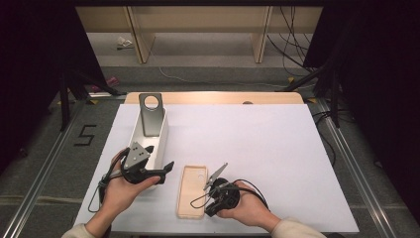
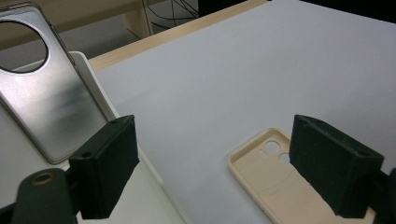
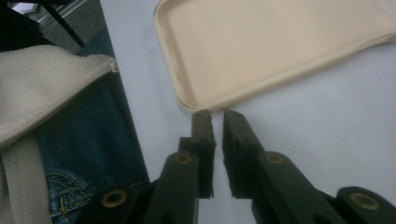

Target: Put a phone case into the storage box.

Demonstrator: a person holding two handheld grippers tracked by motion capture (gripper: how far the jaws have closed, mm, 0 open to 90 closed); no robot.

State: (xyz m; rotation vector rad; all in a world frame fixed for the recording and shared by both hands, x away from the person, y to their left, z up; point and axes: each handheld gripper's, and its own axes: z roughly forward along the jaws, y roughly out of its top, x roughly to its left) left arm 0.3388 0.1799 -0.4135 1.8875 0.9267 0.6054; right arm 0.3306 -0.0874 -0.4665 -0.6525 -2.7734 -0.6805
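White tray (image 1: 161, 141) at the left is seen holding a grey phone case (image 1: 150, 115) propped upright against its far wall. Beside it, the left gripper (image 1: 166, 169) is held with jaws wide apart and nothing between them. A beige phone case (image 1: 190, 191) lies flat on the white table (image 1: 277, 163), open side up. Just off its near edge, the right gripper (image 3: 217, 114) is held, jaws parted by a narrow slit, gripping nothing. Pinched so shallowly, the thin rim could slip free, it is judged.
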